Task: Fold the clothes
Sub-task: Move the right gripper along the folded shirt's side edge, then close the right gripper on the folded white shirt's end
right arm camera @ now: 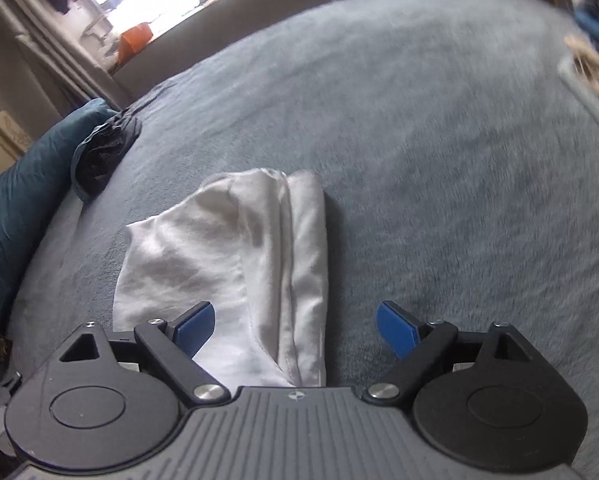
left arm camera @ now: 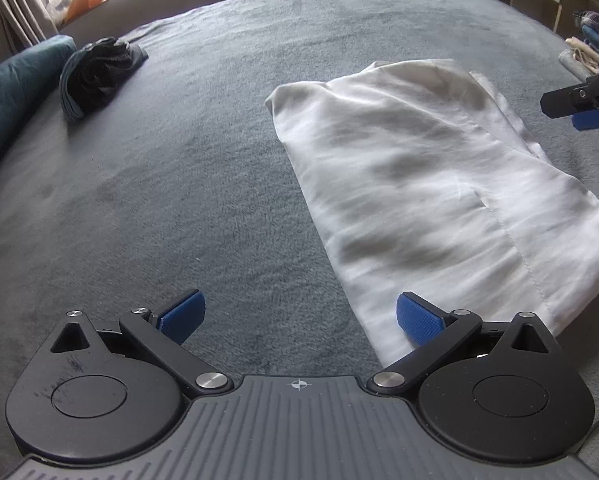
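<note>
White garment [left arm camera: 431,184] folded into a long wrinkled bundle, lying flat on grey bed cover [left arm camera: 203,184]; stitched seam showing along near end, layered edges stacked on far-right side. In left wrist view sits at approx 2 o'clock of frame centre; in right wrist view [right arm camera: 235,264] at approx 8 o'clock, running toward 12. Left gripper [left arm camera: 301,318] wide, blue pads well apart, nothing between but bed cover; right-hand pad overlapping garment's near corner in the pic, contact can't be told. Right gripper [right arm camera: 295,328] also wide, garment's near end lying in the gap between pads, not pinched; left-hand pad seen over the cloth, other pad over bare cover. Right gripper also visible in left wrist view at 3 o'clock edge [left arm camera: 583,104], just beside garment's far-right edge, apart from it. Dark folded garment [left arm camera: 99,76] at approx 10 o'clock, well apart from white one, touching teal pillow [left arm camera: 15,88] at left edge. More folded cloths [left arm camera: 591,44] at approx 2 o'clock, far edge of bed. Bright window w/ orange item [right arm camera: 135,40] beyond bed at 11 o'clock, blurred.
</note>
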{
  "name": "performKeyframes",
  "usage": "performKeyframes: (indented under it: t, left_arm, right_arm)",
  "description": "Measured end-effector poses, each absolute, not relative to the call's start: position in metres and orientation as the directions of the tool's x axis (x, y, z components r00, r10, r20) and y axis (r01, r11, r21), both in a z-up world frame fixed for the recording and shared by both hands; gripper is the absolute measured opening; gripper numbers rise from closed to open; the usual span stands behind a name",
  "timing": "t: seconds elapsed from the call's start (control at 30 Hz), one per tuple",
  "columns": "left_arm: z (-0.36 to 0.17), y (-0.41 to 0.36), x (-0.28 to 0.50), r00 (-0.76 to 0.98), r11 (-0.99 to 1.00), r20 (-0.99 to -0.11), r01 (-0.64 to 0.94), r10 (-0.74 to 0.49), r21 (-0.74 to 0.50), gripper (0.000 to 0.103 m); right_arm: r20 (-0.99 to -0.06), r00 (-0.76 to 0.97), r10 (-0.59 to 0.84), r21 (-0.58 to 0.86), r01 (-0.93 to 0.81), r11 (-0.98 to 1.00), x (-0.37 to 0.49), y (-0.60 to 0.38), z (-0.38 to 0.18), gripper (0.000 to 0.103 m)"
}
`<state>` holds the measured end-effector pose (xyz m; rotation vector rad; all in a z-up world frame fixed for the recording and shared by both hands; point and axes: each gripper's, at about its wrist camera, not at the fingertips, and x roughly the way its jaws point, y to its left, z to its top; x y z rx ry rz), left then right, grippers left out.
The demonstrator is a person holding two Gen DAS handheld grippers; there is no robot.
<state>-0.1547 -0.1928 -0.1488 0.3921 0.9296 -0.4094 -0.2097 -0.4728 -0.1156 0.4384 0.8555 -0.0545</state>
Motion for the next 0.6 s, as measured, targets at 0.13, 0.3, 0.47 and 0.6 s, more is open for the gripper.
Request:
performKeyframes:
  t: [0.13, 0.3, 0.47, 0.6]
  left_arm:
    - [-0.14, -0.202, -0.144, 0.566, 0.843, -0.809, 0.505, -0.159, 0.188, 0.101]
    - [-0.128, -0.219, -0.13, 0.616, 0.829, -0.768, 0.513, -0.177, 0.221, 0.097]
    - [-0.139, -0.234, -0.116, 0.588, 0.838, -0.79, 0.51, -0.175, 0.195, 0.076]
    - [-0.158, -0.238, -0.116, 0.534, 0.841, -0.83, 0.514, -0.162, 0.167, 0.068]
  right_arm:
    - [-0.706, 0.701, 0.101, 0.207, 0.067, 0.976, -0.201, -0.436, -0.1, 0.074]
    - [-0.715, 0.69, 0.109, 0.14, -0.012, 0.99, -0.189, -0.412, -0.106, 0.051]
    - [-0.74, 0.666, 0.092, 0.072, -0.058, 0.996, -0.176, -0.404, -0.121, 0.039]
    - [-0.772, 0.632, 0.067, 0.037, -0.061, 0.997, -0.167, -0.404, -0.14, 0.03]
